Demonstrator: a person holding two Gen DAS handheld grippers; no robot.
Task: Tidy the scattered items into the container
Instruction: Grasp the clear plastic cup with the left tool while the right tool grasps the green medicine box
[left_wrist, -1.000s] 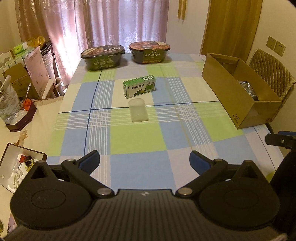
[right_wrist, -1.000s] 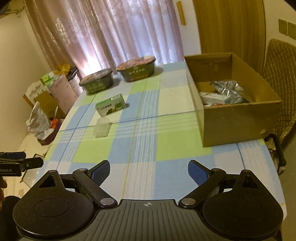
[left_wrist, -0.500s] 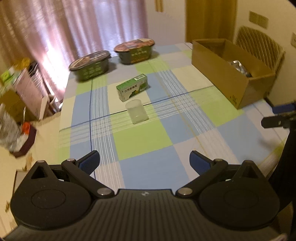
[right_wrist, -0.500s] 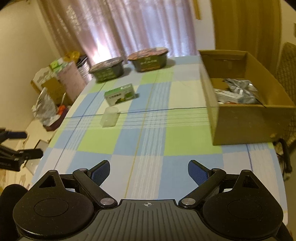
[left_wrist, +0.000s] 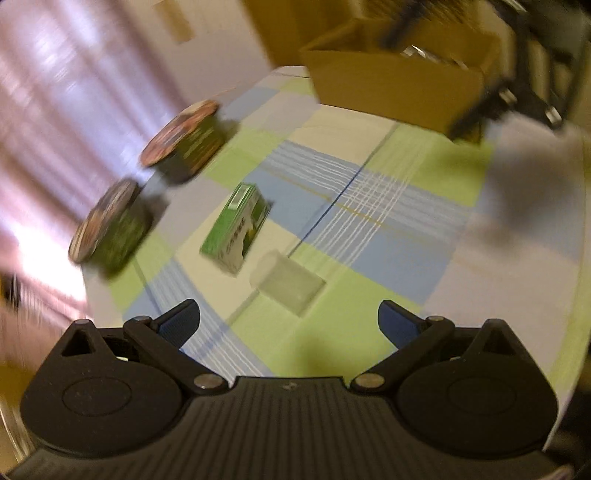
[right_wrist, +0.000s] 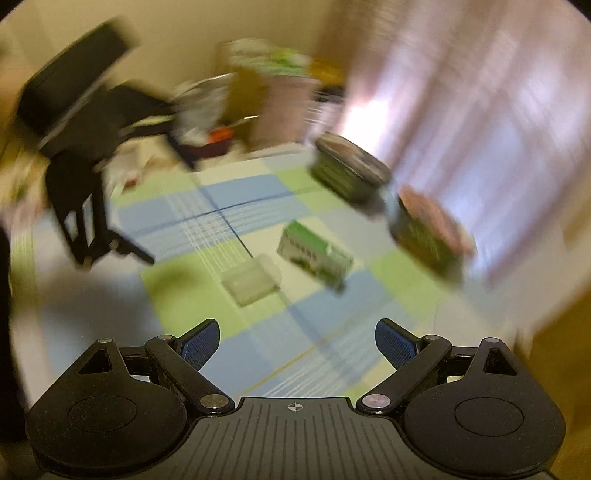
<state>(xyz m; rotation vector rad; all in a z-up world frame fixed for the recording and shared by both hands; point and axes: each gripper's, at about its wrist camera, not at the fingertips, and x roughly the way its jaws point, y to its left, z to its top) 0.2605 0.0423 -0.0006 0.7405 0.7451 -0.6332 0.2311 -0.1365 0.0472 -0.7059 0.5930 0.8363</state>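
Both tongs have swung in over the counter (left_wrist: 406, 221), spread and empty, blurred with speed; clear cup (left_wrist: 288, 282) lies beside green box (left_wrist: 236, 229). Rushing, I might knock either away.

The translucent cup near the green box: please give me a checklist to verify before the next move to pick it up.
1. Left gripper open and empty: ok.
2. Right gripper open and empty: ok.
3. Translucent cup clear of the green box: ok, a small gap shows.
4. Cup lined up between the left gripper's fingers: not ok, it lies ahead of them.
5. Views sharp enough to aim: not ok, both blurred.
6. Room in the cardboard box: cannot tell.
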